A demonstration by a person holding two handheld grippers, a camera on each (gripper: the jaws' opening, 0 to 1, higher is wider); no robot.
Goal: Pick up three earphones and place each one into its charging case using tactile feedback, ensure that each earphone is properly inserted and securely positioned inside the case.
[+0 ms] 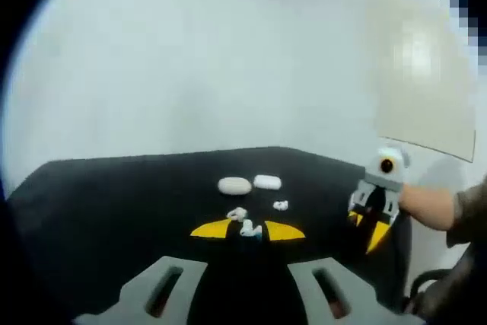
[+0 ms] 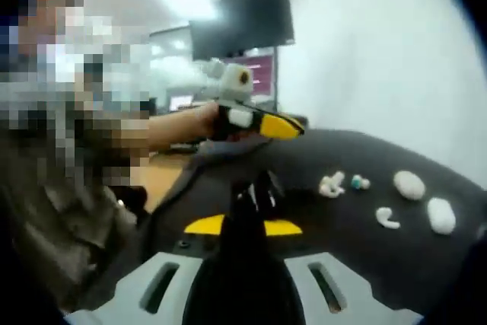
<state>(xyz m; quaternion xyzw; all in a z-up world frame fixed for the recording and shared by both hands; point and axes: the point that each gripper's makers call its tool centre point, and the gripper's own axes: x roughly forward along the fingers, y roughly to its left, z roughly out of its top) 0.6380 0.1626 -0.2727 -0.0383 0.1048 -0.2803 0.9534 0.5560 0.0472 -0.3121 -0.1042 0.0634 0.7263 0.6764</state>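
Note:
Three white earphones lie on the black table (image 1: pixel 114 211): one (image 1: pixel 237 213) near the middle, one (image 1: pixel 280 205) to its right, and one (image 1: pixel 247 227) seen in the gap between my left gripper's yellow tips. Behind them sit two white oval charging cases (image 1: pixel 234 185) (image 1: pixel 267 182). My left gripper (image 1: pixel 247 231) hovers open above the table, holding nothing. A hand holds the right gripper (image 1: pixel 369 226) at the table's right edge. In the right gripper view my right gripper (image 2: pixel 243 226) is open, the earphones (image 2: pixel 332 184) (image 2: pixel 359 183) (image 2: pixel 386 218) and cases (image 2: pixel 409 184) (image 2: pixel 441 215) lie to the right, and the left gripper (image 2: pixel 278 127) hangs above the table.
A white wall (image 1: pixel 228 51) stands behind the table, with a pale panel (image 1: pixel 418 74) on it. In the right gripper view a dark monitor (image 2: pixel 243 17) and a wooden desk (image 2: pixel 171 176) are beyond the table's far edge. A person's arm (image 2: pixel 175 131) reaches in from the left.

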